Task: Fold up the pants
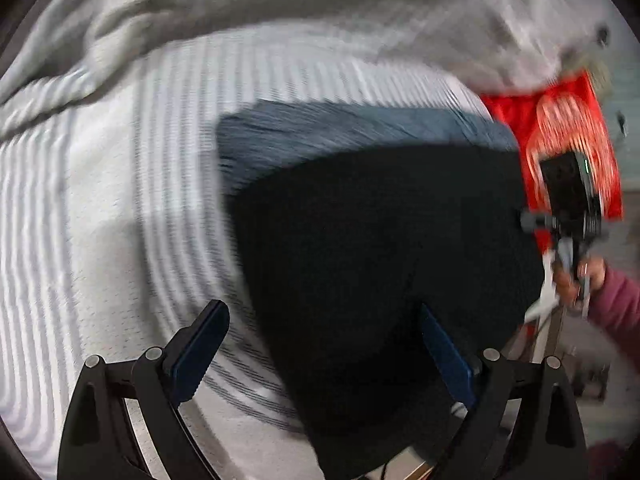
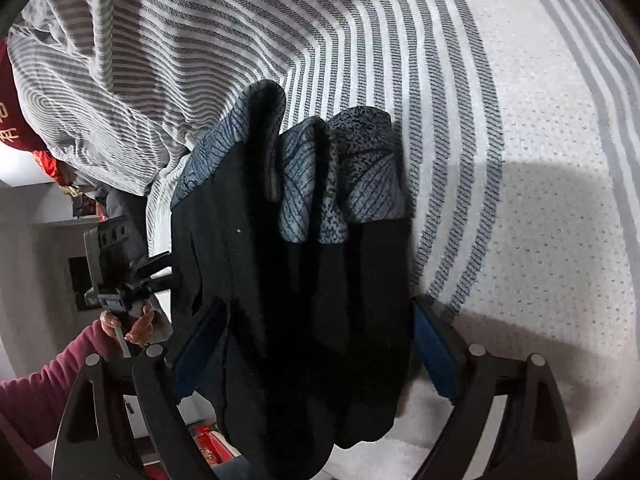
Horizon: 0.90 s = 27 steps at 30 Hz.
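Spanning the foreground of the left wrist view: left gripper (image 1: 320, 356), black arms, blue-padded jaws wide apart. The left finger (image 1: 198, 354) sits over the bedspread; the right finger (image 1: 446, 356) overlaps the dark cloth. Whether either pad touches fabric cannot be told through the motion blur.

Pants (image 1: 380, 272): black, with a grey-blue patterned part (image 1: 340, 132) showing at the far edge. They lie on the bed, filling the centre and right of this view, and reach forward between the open jaws.

Right gripper (image 2: 316, 356), in its own view: jaws likewise apart, the pants (image 2: 304, 280) bunched in the gap between them. The left finger (image 2: 200, 344) is partly hidden behind the cloth; the right finger (image 2: 434, 354) stands just beside the cloth's edge. Folds of the patterned lining (image 2: 360, 168) rise beyond the black section.

Bedspread (image 2: 520, 160): white with grey stripes, under the pants in both views. A shadow falls on it to the right.

Blanket (image 2: 100, 100): grey-striped, rumpled, heaped beyond and to the left of the pants.

Far items: the left gripper (image 2: 120, 280) seen from the right camera, held by a hand (image 2: 132, 324) in a pink sleeve; the right gripper (image 1: 572, 216) seen from the left camera, before a red cloth (image 1: 560, 120).
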{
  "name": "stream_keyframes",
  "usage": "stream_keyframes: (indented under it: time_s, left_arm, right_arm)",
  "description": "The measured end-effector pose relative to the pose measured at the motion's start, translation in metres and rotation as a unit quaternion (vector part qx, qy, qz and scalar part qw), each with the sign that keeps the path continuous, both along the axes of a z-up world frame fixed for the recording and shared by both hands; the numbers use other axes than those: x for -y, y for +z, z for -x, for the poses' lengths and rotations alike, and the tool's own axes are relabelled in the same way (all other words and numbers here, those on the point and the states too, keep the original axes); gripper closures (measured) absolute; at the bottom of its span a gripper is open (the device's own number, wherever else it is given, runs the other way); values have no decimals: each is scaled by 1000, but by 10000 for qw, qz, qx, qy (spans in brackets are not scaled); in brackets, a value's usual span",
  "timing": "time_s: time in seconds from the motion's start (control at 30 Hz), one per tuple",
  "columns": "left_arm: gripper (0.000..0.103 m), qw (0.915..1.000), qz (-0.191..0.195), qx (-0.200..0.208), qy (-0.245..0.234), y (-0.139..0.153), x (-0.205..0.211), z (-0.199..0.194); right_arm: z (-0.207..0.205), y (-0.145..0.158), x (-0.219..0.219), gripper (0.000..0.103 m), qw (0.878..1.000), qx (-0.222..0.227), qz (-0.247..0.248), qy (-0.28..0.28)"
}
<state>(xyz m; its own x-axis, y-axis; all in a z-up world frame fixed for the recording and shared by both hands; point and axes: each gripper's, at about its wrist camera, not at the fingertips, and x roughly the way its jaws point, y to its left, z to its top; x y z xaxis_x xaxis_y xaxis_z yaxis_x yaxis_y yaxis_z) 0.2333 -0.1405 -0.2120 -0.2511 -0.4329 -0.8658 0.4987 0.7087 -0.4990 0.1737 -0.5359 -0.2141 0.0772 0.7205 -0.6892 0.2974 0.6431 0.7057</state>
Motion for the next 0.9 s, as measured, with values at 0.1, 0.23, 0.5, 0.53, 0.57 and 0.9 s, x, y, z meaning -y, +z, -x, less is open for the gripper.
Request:
stream_keyframes:
  time_s: [0.1,0.23,0.5,0.53,0.57,0.9]
  left_arm:
    - [7,10000,-29,-2,-81,-4,11,2]
    - [7,9999,-17,-38,166,-8,19,-3]
    - [7,9998,-35,14,191,-8,23,-4]
    - [7,9998,-36,9,199,-9,23,-4]
    - [7,9998,-31,-3,204,-8,21,-3]
    - [8,9993,-90,72,367,-7,19,0]
  right_arm:
    - [2,-1,-3,10,9999,21,4,170]
    - [-7,-3,-7,10,9999,72,18,124]
    - [6,7,17,10,9995,69,290,-92]
    - [6,6,20,10,9995,29,294,-125]
    - [8,4,22,10,9996,2,259,-138]
    - [-21,-11,-16,11,9997,40,-107,236]
